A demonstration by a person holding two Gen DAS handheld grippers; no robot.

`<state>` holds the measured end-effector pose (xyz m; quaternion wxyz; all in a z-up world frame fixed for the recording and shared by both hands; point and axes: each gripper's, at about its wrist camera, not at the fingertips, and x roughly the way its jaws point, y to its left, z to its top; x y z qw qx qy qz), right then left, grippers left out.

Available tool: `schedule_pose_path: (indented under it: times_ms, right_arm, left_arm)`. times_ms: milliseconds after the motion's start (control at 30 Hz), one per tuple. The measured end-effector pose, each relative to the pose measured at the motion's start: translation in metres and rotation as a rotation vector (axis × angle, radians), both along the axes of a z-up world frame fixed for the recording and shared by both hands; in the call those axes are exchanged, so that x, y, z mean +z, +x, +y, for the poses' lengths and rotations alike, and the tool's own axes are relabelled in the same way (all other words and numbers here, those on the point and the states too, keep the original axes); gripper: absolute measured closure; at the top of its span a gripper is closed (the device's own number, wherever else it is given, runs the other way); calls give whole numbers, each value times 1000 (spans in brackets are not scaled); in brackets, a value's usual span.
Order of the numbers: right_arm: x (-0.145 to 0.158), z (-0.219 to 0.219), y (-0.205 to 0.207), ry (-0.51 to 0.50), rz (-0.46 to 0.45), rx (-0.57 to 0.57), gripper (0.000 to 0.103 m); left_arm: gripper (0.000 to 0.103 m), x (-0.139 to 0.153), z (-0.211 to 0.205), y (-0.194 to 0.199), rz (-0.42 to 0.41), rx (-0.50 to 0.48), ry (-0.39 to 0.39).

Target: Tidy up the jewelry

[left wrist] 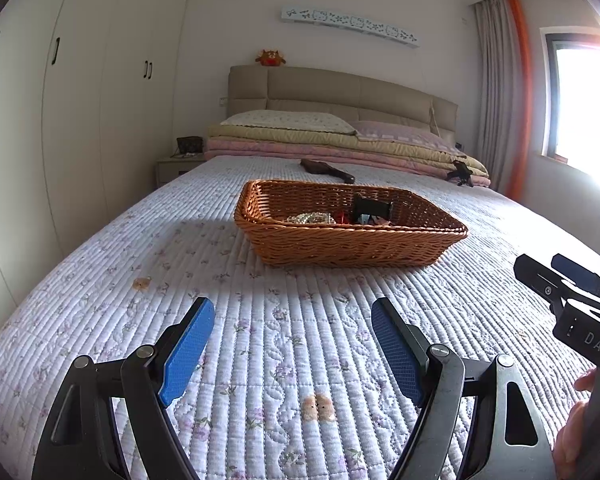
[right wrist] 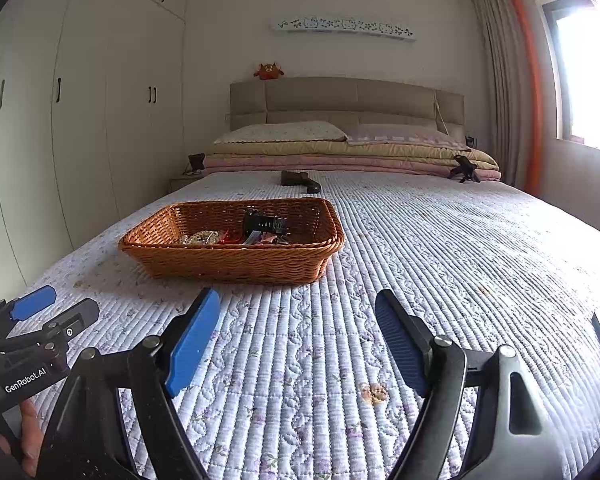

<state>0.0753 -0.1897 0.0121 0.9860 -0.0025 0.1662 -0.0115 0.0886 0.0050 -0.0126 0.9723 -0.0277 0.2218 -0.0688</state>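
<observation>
**Blue-padded jaws spread wide, jewelry sitting in the wicker basket**

Blue pads closest to the lens on both sides: the left gripper [left wrist: 292, 344] has its jaws spread apart with nothing between them, just the quilted floral bedspread [left wrist: 300, 380] underneath. Same deal with the right gripper [right wrist: 298, 344], jaws released and empty over the quilt. In the left wrist view the right gripper pokes in at about 3 o'clock, and in the right wrist view the left one shows at 9 o'clock, with fingers of a hand [right wrist: 30, 436] wrapped on its handle.

Further up the bed sits the wicker basket [left wrist: 352, 246], around 12 o'clock from the left gripper and 11 o'clock from the right one, well apart from both. The jewelry [left wrist: 312, 218] is piled inside it: a pale beaded bunch, some red bits, and a black item [left wrist: 372, 206] leaning against the far wall.

Past the basket, a dark brown object [left wrist: 326, 169] lies on the quilt, then folded blankets [left wrist: 340, 148], pillows and the padded headboard [left wrist: 340, 92].
</observation>
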Motion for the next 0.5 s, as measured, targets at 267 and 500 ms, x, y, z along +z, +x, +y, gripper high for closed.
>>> schedule_pose_path:
  times_ms: [267, 500]
  right_arm:
    - [1, -1, 0, 4, 2, -1, 20]
    - [1, 0, 0, 5, 4, 0, 20]
  left_arm:
    - [21, 0, 0, 0, 3, 3, 1]
    - [21, 0, 1, 0, 4, 4, -2]
